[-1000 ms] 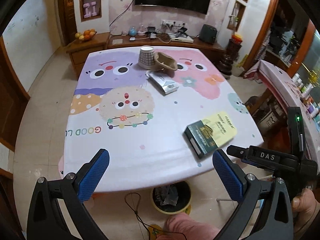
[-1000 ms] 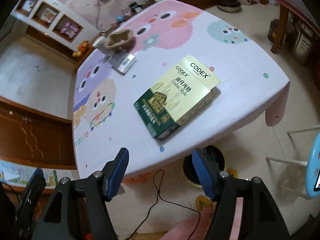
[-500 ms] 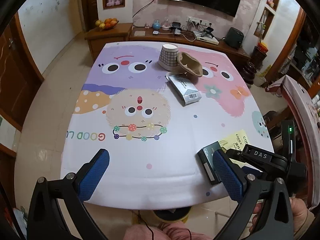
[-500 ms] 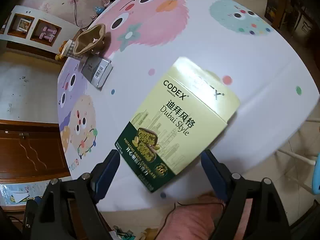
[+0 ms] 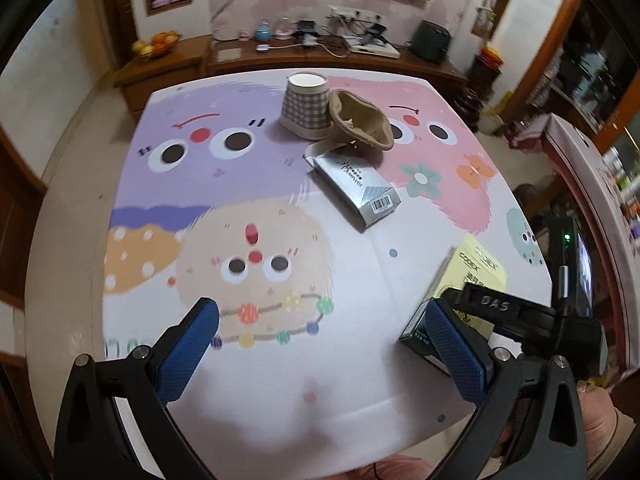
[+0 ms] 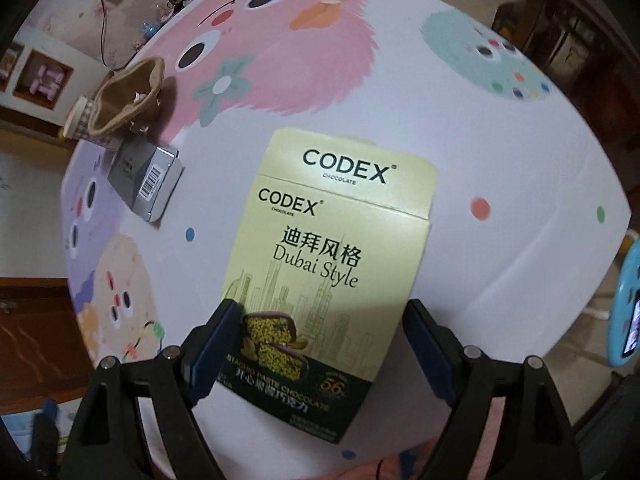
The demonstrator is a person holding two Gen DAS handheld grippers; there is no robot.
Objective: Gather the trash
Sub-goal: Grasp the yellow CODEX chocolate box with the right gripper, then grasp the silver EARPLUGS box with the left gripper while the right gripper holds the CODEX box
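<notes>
A yellow-and-green CODEX chocolate box (image 6: 332, 248) lies flat near the table's front right edge. My right gripper (image 6: 322, 312) points down over it. Its jaws are opening and straddle the box's near end, with the pads not pressing on it. In the left wrist view the same box (image 5: 476, 276) is partly hidden behind the right gripper's black body (image 5: 500, 308). My left gripper (image 5: 320, 312) stands open over the tablecloth with nothing between its fingers. Further back lie a silver carton (image 5: 356, 184), a checked paper cup (image 5: 306, 106) and a crumpled brown paper cup (image 5: 360, 120).
The table wears a cartoon-monster cloth (image 5: 256, 380). Behind it runs a wooden TV cabinet (image 5: 320, 56) with cables and a fruit bowl (image 5: 154, 46). A second covered table (image 5: 580, 168) stands at the right. A blue device (image 6: 626, 300) is at the right edge.
Both grippers came forward and lower over the table. The right jaws widened and now straddle the chocolate box. The bin under the table's front edge has dropped out of view.
</notes>
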